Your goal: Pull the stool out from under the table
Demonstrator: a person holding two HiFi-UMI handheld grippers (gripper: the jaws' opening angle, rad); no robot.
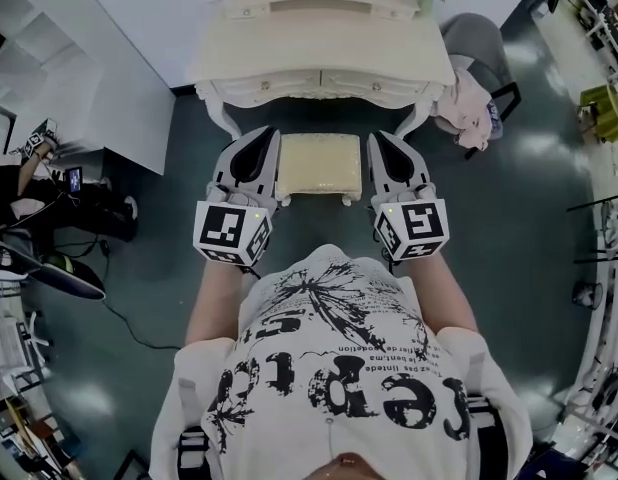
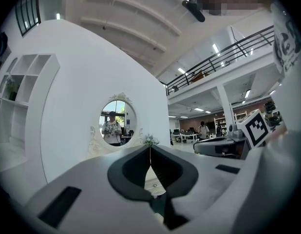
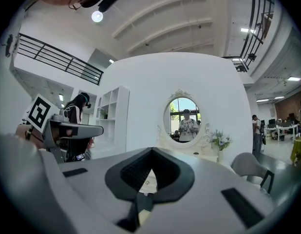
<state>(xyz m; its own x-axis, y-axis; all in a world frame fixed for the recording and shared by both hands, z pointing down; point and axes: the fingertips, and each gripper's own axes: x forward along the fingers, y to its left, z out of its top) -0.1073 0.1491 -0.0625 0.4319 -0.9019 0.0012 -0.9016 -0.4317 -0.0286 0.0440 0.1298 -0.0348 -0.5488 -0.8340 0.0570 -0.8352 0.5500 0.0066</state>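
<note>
Left gripper (image 1: pixel 265 136) and right gripper (image 1: pixel 380 138), fingers together, flank stool (image 1: pixel 319 166); table (image 1: pixel 319 66) beyond.

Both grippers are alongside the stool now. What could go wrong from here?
1. The left gripper and right gripper are both shut and only flank the stool, gripping nothing. Squeezed between them, it may slip or twist.
2. The gripper tips sit close to the table's curved legs, so a skewed pull might knock them.
</note>
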